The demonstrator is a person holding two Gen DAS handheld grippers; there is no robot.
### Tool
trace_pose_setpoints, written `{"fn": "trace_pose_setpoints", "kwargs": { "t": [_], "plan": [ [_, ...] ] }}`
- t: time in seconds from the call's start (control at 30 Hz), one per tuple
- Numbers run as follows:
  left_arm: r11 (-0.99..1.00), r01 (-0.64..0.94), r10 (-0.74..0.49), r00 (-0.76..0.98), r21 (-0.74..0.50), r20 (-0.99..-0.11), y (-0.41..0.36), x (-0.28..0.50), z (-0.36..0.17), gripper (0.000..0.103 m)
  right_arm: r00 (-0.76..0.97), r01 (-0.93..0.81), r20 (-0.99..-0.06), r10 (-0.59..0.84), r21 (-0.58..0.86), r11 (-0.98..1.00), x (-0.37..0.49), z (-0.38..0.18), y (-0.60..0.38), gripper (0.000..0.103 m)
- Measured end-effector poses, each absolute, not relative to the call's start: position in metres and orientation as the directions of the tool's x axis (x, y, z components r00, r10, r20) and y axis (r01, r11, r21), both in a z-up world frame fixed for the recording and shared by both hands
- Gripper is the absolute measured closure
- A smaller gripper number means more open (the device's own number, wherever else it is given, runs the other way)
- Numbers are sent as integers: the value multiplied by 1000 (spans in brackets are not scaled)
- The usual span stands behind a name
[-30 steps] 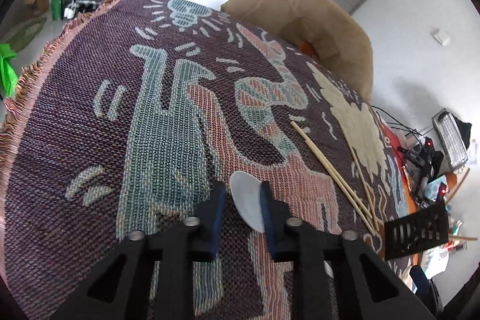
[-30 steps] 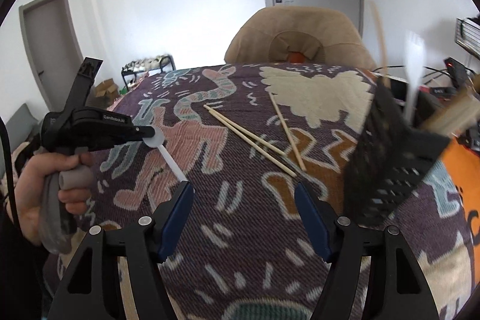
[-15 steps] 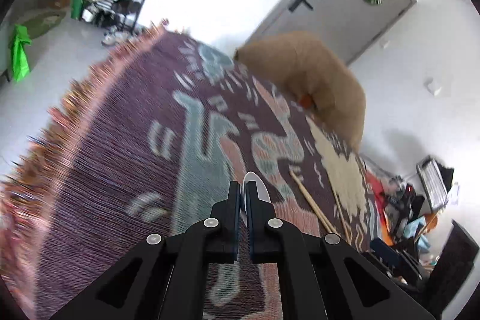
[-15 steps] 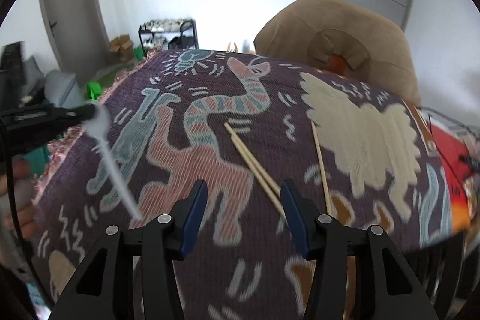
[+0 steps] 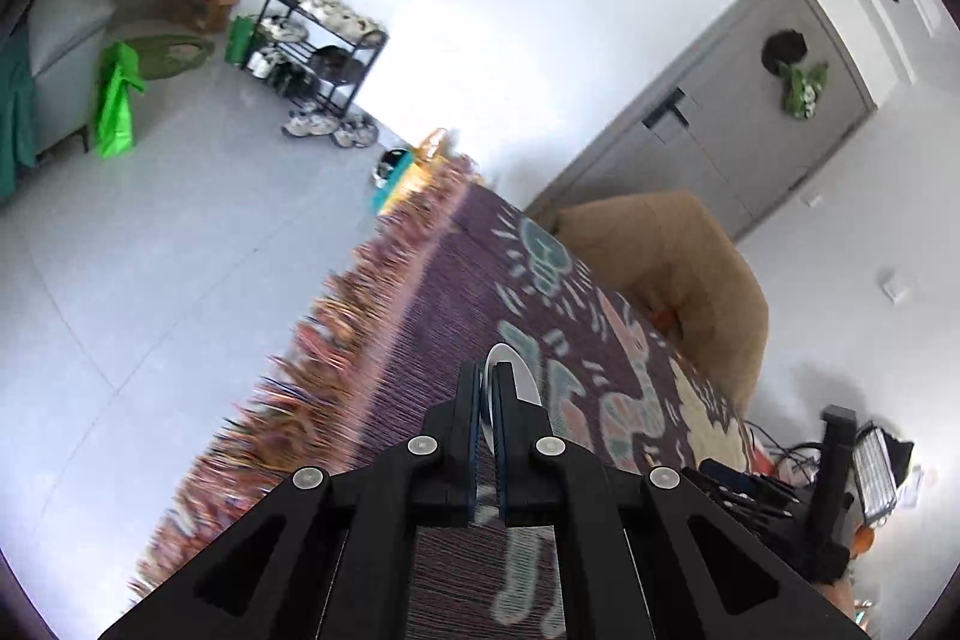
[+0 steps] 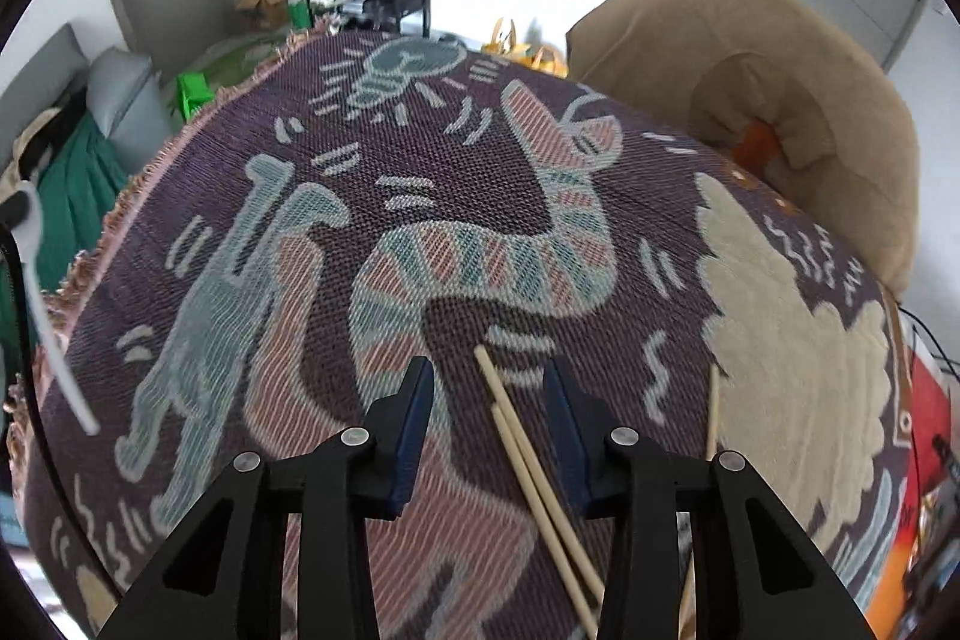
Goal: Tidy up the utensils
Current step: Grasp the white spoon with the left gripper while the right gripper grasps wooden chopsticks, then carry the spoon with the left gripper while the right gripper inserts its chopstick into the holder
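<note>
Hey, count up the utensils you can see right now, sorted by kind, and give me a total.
White plastic spoon, held in the left gripper: 1
Wooden chopsticks on the patterned cloth: 3, one lying apart
Total: 4

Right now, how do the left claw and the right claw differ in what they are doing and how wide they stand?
The left claw is clamped shut on a white spoon, lifted above the tablecloth; the right claw holds nothing. The left claw's jaws are nearly together, while the right claw's are apart and closing, with two wooden chopsticks lying on the cloth between them. Both are black with blue pads.
</note>
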State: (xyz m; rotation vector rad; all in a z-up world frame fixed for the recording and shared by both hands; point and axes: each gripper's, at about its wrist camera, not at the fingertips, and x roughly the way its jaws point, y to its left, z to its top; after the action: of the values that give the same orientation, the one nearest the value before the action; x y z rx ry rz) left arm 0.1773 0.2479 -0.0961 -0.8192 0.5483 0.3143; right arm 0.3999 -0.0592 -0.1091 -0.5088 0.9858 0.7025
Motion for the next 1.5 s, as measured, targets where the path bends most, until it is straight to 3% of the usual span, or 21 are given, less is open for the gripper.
{"fn": "trace_pose_setpoints", "kwargs": {
  "t": [0.07, 0.33, 0.43, 0.63, 1.17, 1.5],
  "plan": [
    [646, -475, 70, 817, -598, -573, 255, 172, -96, 100, 353, -732, -895, 272, -83, 676, 409, -116, -52, 75],
    [650, -481, 83, 814, -588, -575, 269, 166, -95, 100, 287, -747, -933, 215, -78, 660, 426, -134, -41, 78],
    [654, -477, 78, 815, -587, -575, 268, 167, -94, 100, 256, -768, -936, 243, -44, 639, 424, -134, -41, 93],
    [666, -457, 61, 821, -590, -567, 258, 169, -86, 100, 282, -765, -917, 282, -37, 643, 410, -121, -50, 95],
    [747, -351, 24, 863, -564, -504, 202, 166, -37, 100, 555, -666, -634, 538, 48, 745, 306, -3, -165, 96],
    [811, -245, -33, 888, -532, -459, 138, 163, 1, 100, 664, -608, -491, 564, 84, 789, 258, 49, -241, 97]
  ]
}}
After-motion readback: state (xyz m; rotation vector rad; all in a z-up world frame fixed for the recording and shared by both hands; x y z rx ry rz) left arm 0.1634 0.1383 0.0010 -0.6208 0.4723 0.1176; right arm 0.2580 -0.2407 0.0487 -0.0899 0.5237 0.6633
